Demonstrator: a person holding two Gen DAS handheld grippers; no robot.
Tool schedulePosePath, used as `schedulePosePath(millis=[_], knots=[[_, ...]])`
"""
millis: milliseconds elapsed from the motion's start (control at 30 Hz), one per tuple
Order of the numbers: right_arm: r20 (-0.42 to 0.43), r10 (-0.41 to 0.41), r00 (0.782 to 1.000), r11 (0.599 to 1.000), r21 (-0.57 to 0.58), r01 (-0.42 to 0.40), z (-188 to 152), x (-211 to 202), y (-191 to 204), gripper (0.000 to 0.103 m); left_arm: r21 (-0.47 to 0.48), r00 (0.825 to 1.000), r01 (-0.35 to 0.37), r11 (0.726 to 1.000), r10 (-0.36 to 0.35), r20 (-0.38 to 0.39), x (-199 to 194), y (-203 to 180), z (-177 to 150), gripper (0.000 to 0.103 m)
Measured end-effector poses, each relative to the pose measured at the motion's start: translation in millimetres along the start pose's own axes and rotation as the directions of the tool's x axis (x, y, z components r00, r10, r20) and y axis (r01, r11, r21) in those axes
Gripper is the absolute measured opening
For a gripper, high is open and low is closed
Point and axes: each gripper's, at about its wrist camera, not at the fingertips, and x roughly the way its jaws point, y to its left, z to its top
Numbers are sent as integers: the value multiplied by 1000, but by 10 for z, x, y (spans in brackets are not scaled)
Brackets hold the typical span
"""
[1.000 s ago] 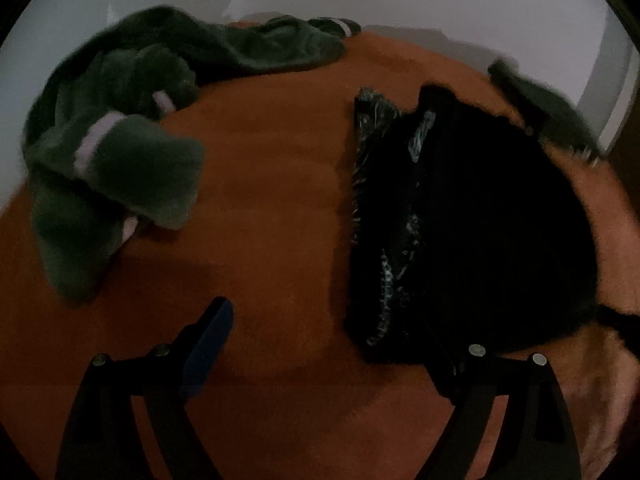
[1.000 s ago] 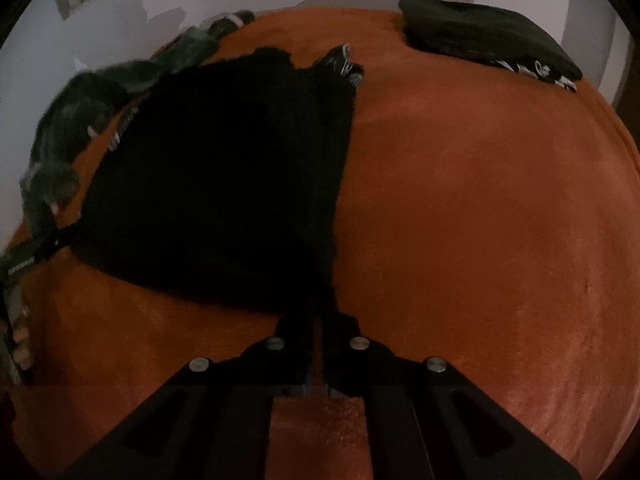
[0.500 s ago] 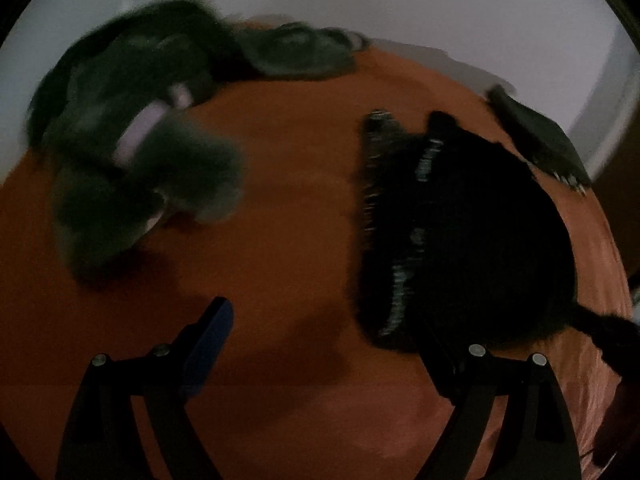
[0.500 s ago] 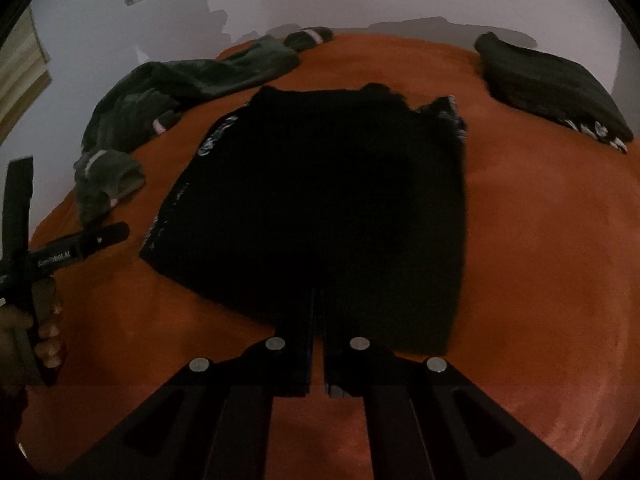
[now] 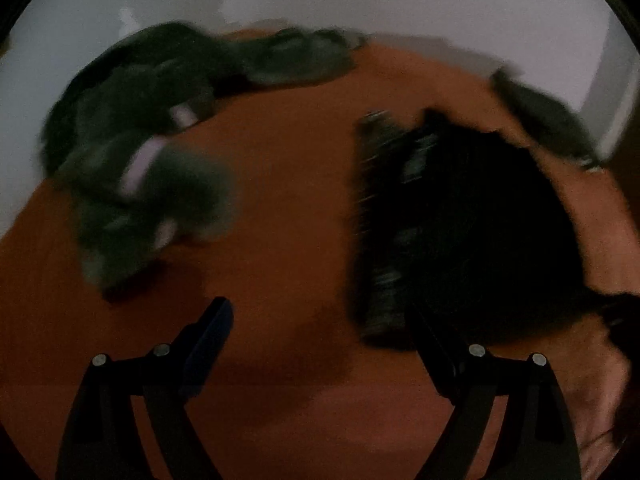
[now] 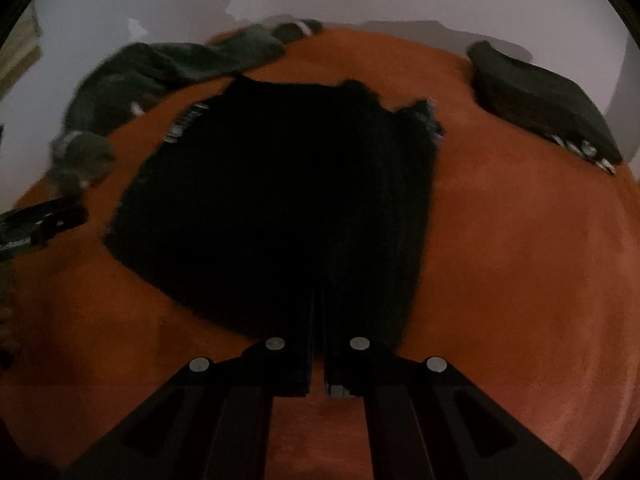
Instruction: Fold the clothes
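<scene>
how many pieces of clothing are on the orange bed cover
3. A black garment lies spread flat in the middle, a crumpled green garment at the far left edge, and a folded dark garment at the far right. More may lie outside both views.

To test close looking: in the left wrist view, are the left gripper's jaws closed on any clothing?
No: the left gripper stands wide open over bare orange blanket.

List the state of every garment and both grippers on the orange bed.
black garment: spread flat, sleeves folded in
green garment: crumpled, unfolded
dark folded garment: folded, set aside at the far right
left gripper: open, empty
right gripper: shut, its tips over the black garment's near edge
</scene>
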Motion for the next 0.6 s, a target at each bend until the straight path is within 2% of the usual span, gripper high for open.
schedulePosePath(millis=[67,167,267,400,467,533,600], knots=[[2,27,1000,999,-27,-27,16,15,131,1,77,1000,17,997,-18,12,57,-291,-12,89],[-24,47,999,997,-57,-49,-10,149,290,1,178,999,-35,983,40,-23,324,-636,-94,88],[-51,15,999,997,-78,-19,-81,271,255,1,221,990,-120,968,132,-39,471,-655,-221,87],[-53,-23,998,999,-31,22,-169,232,-55,0,158,979,-190,969,200,-47,471,-278,-200,87],[-48,-35,998,999,-13,35,-218,190,-200,0,107,977,-191,976,199,-70,455,-66,-182,87],[-37,-51,998,998,-37,50,-239,159,-199,0,86,974,-202,976,209,-84,435,34,-160,87],[3,-66,998,991,-119,66,-224,79,-4,0,73,973,-208,975,214,-89,381,106,-143,87]])
